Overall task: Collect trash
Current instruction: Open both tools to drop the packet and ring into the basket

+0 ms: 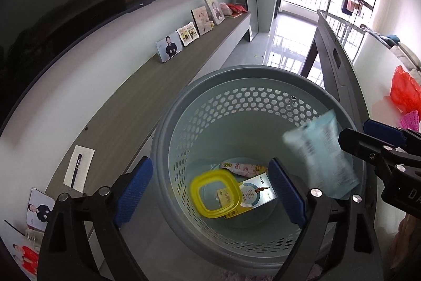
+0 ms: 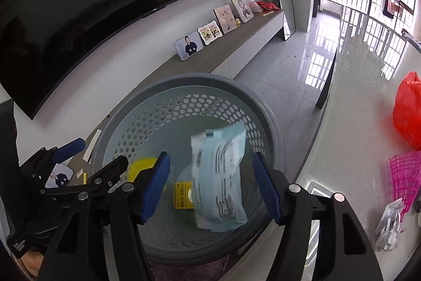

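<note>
A grey perforated bin [image 1: 168, 123] stands right under both grippers. My left gripper [image 1: 210, 192] is open over its mouth. A yellow lid ring [image 1: 215, 194] shows blurred between the fingers and touches neither pad. On the bin's bottom lie a yellow and white box [image 1: 256, 192] and a pink packet [image 1: 242, 167]. My right gripper [image 2: 210, 186] is open too. A pale blue packet [image 2: 218, 175] hangs blurred between its pads, clear of both, above the bin [image 2: 147, 88]. In the left wrist view the packet [image 1: 321, 157] sits just off the right gripper [image 1: 354, 129].
A long TV console [image 1: 147, 96] with photo frames and a notepad with a pen [image 1: 79, 170] runs along the left under a dark TV. At the right a white table [image 2: 355, 123] carries a red bag [image 2: 407, 109], a pink basket [image 2: 405, 175] and a crumpled white wrapper [image 2: 389, 225].
</note>
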Available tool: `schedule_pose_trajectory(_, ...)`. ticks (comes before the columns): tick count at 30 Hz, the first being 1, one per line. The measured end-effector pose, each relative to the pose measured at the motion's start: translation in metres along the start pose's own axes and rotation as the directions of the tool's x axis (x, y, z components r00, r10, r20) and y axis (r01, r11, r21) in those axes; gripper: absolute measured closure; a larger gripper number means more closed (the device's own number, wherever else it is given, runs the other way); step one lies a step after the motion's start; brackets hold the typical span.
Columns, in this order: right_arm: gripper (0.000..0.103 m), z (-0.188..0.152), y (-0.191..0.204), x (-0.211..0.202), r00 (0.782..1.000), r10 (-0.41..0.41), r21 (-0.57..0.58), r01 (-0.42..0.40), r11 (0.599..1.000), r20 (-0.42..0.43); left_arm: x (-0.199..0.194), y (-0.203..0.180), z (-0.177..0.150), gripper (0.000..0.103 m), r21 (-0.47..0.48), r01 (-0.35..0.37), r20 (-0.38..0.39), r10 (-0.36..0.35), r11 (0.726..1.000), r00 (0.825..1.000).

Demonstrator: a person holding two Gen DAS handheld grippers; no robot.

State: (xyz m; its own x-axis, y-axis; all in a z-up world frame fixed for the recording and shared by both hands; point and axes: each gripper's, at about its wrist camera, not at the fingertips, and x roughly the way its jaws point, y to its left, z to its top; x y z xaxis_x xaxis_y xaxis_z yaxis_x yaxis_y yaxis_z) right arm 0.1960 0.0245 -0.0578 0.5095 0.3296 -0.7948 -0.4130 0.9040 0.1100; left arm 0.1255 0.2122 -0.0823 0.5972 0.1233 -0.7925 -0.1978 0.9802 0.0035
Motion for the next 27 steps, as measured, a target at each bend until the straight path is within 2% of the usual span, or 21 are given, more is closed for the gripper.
schedule_pose_trajectory(18,0.039,-0.003,-0.003,0.002,1.0,0.001,0.025,-0.001,1.0,0.02,0.0,0.0,-0.005,0.015,-0.012,-0.02,-0.022,0.02,1.0,1.0)
schedule_pose_trajectory(27,0.039,-0.008,-0.005,-0.009,0.999,0.022,0.044,-0.023,0.999,0.034,-0.015,0.003,-0.008,0.011,-0.037,-0.024,-0.02,0.023,0.999,1.0)
